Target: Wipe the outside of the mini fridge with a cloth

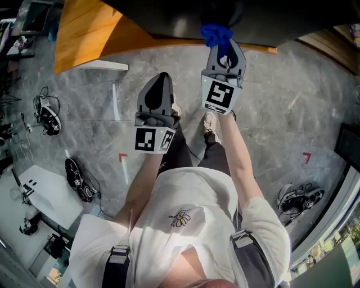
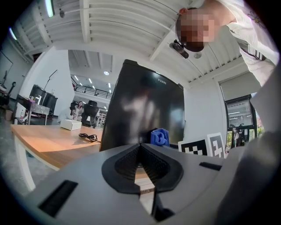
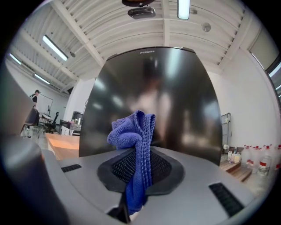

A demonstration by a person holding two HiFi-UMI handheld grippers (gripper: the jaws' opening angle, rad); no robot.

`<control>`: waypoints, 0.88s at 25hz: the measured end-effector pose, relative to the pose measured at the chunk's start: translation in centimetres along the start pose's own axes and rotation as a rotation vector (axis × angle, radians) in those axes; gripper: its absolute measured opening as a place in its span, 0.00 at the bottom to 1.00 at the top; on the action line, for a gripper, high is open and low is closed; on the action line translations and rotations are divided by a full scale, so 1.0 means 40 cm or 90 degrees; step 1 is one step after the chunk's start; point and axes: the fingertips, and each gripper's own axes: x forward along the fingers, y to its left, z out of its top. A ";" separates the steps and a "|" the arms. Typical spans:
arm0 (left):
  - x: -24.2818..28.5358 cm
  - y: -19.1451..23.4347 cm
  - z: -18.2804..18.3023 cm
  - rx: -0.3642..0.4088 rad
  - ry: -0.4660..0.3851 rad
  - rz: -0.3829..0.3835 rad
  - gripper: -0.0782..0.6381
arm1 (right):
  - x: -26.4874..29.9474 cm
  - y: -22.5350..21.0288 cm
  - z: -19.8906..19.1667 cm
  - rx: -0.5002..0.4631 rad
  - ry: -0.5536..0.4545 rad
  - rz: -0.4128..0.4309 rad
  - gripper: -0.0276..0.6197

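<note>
head view: the left gripper [image 1: 161,79] hangs over the grey floor [image 1: 270,112], short of the table [image 1: 84,28]. the right gripper [image 1: 224,53] reaches further ahead, and a blue cloth [image 1: 216,34] bunches at its tip, right at the edge of the dark fridge [image 1: 185,17] that stands on the table.

left gripper view: the jaws are pressed together with nothing between them. beyond them stands the black fridge [image 2: 145,105] with its glossy door. the cloth [image 2: 160,137] shows low against the door, and whether it touches cannot be told. a white box [image 2: 71,125] and a dark cable [image 2: 90,137] lie on the table [image 2: 39,143] to the left of the fridge.

right gripper view: the jaws pinch the cloth [image 3: 134,132]. its folded top stands up above the pads and its tail hangs below. the fridge door [image 3: 175,96] fills the view just behind it
</note>
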 end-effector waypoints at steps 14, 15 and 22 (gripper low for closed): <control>0.036 -0.146 -0.065 0.012 0.033 -0.051 0.12 | -0.040 -0.344 -0.033 -0.030 0.014 -0.119 0.14; 0.035 -0.151 -0.068 0.013 0.034 -0.053 0.12 | -0.040 -0.356 -0.035 -0.035 0.015 -0.122 0.14; 0.039 -0.165 -0.075 0.017 0.039 -0.056 0.12 | -0.046 -0.423 -0.054 -0.040 0.025 -0.155 0.14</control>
